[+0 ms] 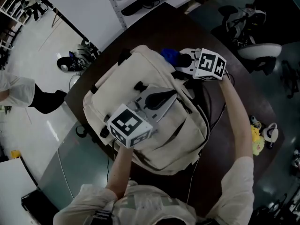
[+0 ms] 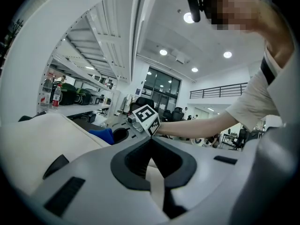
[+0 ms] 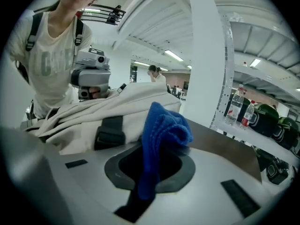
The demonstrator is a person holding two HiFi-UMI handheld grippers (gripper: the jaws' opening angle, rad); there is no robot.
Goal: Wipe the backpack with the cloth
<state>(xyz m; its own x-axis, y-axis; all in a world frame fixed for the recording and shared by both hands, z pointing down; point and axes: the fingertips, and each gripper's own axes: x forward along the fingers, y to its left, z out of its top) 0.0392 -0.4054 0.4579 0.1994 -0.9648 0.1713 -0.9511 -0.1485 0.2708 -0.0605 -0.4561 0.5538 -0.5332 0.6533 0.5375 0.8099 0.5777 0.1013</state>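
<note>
The cream backpack (image 1: 140,78) lies mid-desk (image 1: 154,27). The left gripper (image 1: 164,97) pinches a fold of its fabric, steadying it. The right gripper (image 1: 179,59) clamps the blue cloth (image 1: 169,55) at the bag's far edge. Wiping looks about to begin, and the next move calls for pressing the cloth down and stroking across.

A dark brown table (image 1: 154,29) stands on glossy pale floor (image 1: 42,60) beside white shelving (image 3: 206,55) bearing 2 bottles (image 3: 234,108), under a white ceiling (image 2: 211,36) with round lights (image 2: 163,52), a balcony railing (image 2: 218,90) and what may be dark glazed doors (image 2: 161,88).
</note>
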